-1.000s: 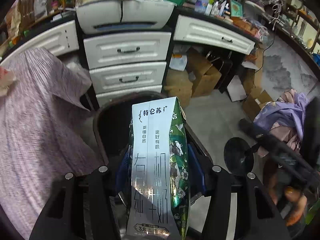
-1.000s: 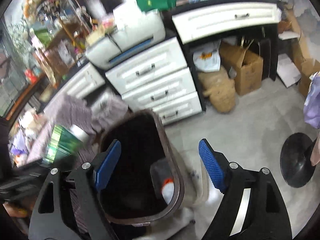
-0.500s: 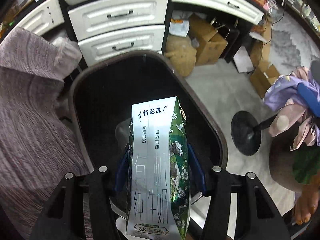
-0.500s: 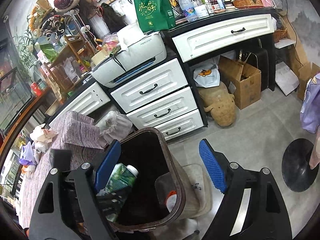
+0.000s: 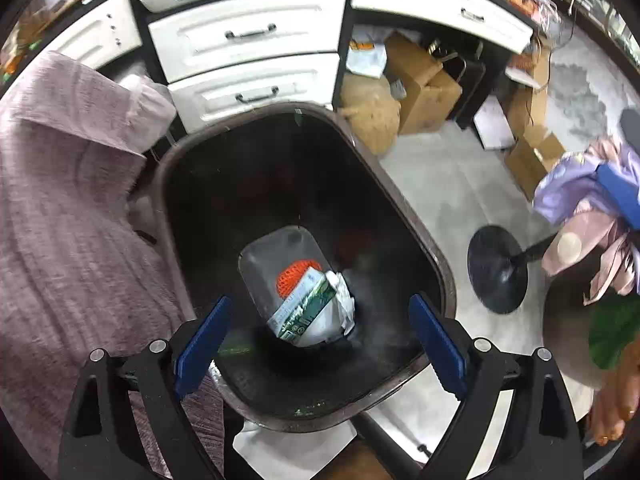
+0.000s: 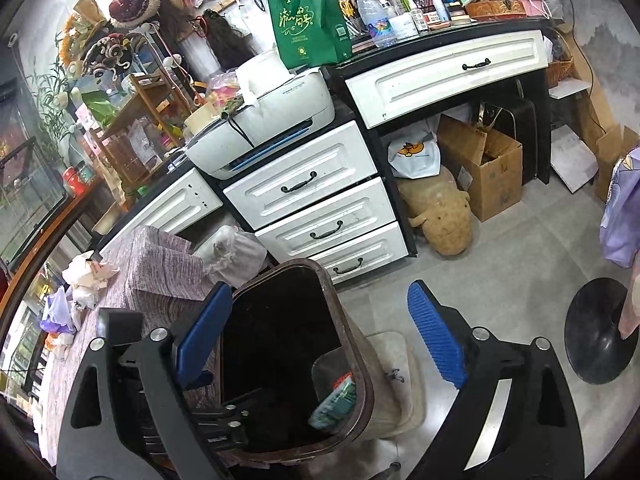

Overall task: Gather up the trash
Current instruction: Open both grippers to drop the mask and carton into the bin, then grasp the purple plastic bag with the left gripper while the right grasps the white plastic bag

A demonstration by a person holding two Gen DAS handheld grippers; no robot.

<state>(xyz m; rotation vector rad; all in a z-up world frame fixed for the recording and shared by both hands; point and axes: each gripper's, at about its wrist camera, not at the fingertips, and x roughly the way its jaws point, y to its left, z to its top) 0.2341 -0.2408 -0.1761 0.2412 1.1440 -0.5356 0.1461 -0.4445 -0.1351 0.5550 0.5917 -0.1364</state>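
Down at the bottom middle of the left wrist view, the left hand-held gripper [image 5: 320, 344] is spread wide and holds nothing. It hangs right over the dark trash bin [image 5: 434, 256]. One milk carton [image 5: 306, 310] lies deep inside the bin, straight ahead between the two blue pads [image 5: 202, 340]. The carton lies on its side, with its long way running from lower left to upper right in the frame. It rests on a clear plastic tub [image 5: 268, 256], beside one orange net ball [image 5: 294, 278] and one crumpled white wrapper [image 5: 342, 304].

The right hand-held gripper [image 6: 320, 344] is spread wide too and holds nothing. It sits higher up and a bit off to the side of the bin [image 6: 352, 340], so the left one is nearer to the bin.

More trash waits on the purple tabletop [image 6: 160, 264], at the left side of the right wrist view. I count about two crumpled paper balls [image 6: 90, 272] and one purple wrapper [image 6: 56, 312]; the pile is small and far, so I cannot be sure of the count. That pile lies up and to the left of both grippers. I think the next grab has to go that way, and the left one looks closer to that side.
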